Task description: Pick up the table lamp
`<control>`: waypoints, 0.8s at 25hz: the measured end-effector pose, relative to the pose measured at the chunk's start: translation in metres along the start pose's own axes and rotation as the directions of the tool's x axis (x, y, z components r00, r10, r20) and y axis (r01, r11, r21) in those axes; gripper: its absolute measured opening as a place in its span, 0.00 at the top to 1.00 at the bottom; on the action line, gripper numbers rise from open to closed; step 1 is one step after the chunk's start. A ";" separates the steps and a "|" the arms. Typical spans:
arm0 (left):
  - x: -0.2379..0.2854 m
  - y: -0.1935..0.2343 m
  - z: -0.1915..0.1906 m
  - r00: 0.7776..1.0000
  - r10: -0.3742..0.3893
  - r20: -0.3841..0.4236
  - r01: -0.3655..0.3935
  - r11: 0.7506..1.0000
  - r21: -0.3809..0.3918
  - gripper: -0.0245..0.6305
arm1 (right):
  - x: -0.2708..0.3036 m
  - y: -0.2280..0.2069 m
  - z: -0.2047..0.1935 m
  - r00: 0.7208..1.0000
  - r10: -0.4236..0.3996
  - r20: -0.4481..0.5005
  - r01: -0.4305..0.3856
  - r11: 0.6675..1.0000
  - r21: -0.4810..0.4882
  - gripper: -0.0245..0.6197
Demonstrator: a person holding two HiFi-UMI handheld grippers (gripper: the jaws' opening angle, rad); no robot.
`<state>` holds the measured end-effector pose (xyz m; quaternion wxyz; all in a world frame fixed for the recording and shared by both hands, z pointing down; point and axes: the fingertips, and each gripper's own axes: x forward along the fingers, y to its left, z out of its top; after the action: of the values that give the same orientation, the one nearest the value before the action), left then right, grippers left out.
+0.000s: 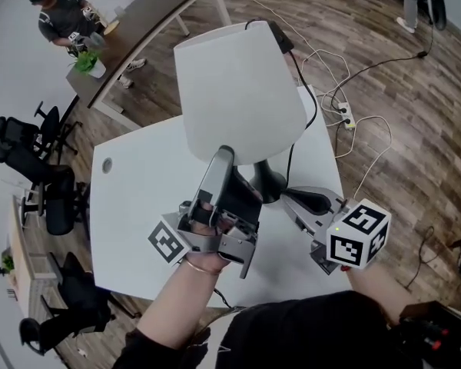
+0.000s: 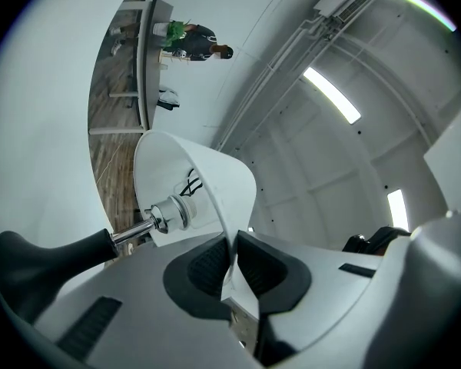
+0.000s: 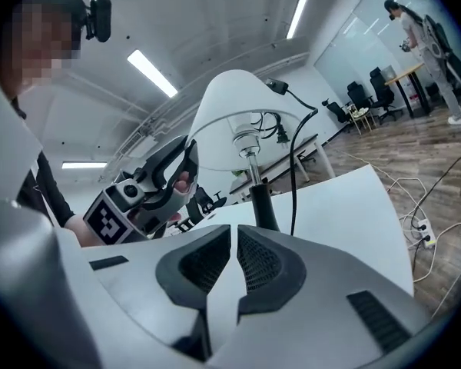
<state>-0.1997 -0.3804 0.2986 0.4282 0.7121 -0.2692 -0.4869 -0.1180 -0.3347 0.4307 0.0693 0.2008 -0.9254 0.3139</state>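
Left claw (image 2: 232,258) pinches the lamp (image 1: 242,91) shade's rim; right claw (image 3: 234,264), pressed together and empty, faces its stem near the table (image 1: 138,206) edge.

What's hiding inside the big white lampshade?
Seen from below, the lampshade holds a shiny metal socket with black wires beside it, on a thin metal rod. From above, the shade covers all of that. No bulb shows.

Grey grippers (image 1: 225,156) (image 1: 292,197) bear black-and-white marker cubes (image 1: 359,234); dark top (image 1: 307,333), perhaps a bracelet (image 1: 200,266).
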 end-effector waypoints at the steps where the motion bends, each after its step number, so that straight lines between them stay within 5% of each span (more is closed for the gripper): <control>1: 0.001 0.001 0.001 1.000 0.000 -0.003 0.000 1.000 0.000 0.91 | 0.007 -0.002 0.002 1.000 -0.009 -0.003 0.009 1.000 0.013 0.92; 4: 0.000 0.004 -0.001 1.000 -0.008 -0.009 0.008 1.000 0.004 0.91 | 0.025 -0.012 -0.002 0.998 -0.060 -0.027 0.061 0.998 0.000 0.73; 8: 0.002 0.008 0.000 1.000 -0.025 -0.018 0.025 1.000 0.012 0.92 | 0.041 -0.036 -0.013 0.974 -0.213 -0.078 0.202 0.971 -0.129 0.63; 11: 0.003 0.008 0.000 0.999 -0.034 -0.041 0.035 0.999 0.025 0.92 | 0.047 -0.040 -0.022 0.956 -0.275 -0.103 0.245 0.939 -0.240 0.60; 20: -0.001 0.011 -0.005 0.995 -0.042 -0.089 0.046 0.998 0.047 0.93 | 0.064 -0.058 -0.033 0.942 -0.316 -0.117 0.287 0.935 -0.209 0.59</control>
<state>-0.1945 -0.3832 0.3090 0.4111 0.7488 -0.2463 -0.4578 -0.1519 -0.3774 0.5047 0.2042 0.3092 -0.9013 0.2246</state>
